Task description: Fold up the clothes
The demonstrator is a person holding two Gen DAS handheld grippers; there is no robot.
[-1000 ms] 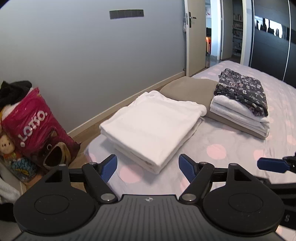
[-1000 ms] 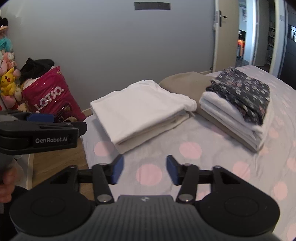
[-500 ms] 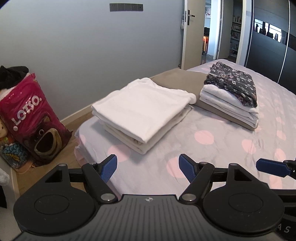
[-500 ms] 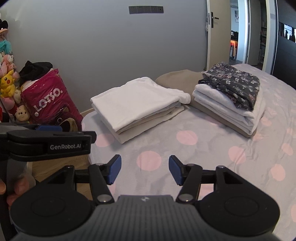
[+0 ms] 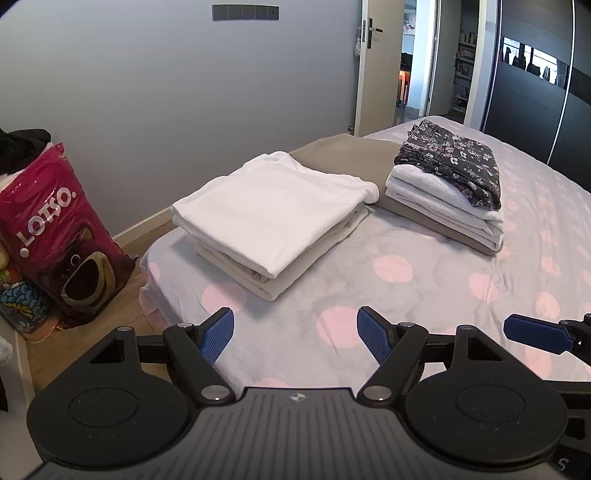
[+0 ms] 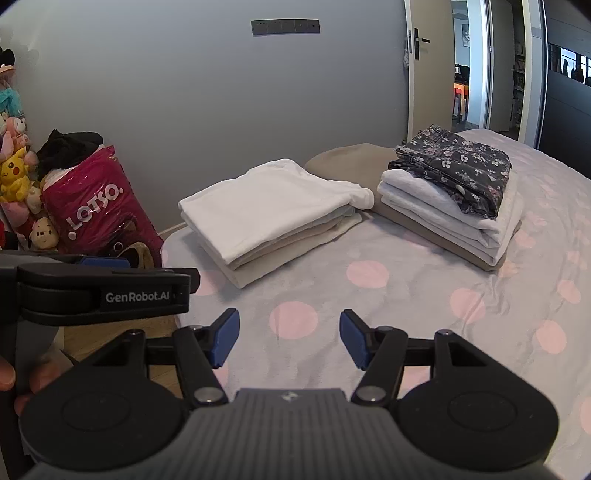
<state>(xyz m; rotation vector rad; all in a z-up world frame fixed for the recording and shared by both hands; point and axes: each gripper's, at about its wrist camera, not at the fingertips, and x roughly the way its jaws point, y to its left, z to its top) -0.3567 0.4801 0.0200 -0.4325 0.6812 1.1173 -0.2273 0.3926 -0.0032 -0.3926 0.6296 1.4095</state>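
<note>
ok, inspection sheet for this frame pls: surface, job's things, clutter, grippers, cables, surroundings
Surface: bed with grey sheet with pink dots, bare in front of both grippers.
Job's things: folded white and beige pile at the bed's corner; second folded stack topped by a dark floral garment, resting on a tan blanket. Nothing unfolded seen.
Clutter: pink Lotso bag on the floor, black cloth on top; plush toys beside it.
Grippers: left gripper jaws open, empty; right gripper jaws open, empty; both above the sheet.
Cables: nothing seen.
Surroundings: grey wall, switch plate, open door, dark wardrobe.
</note>
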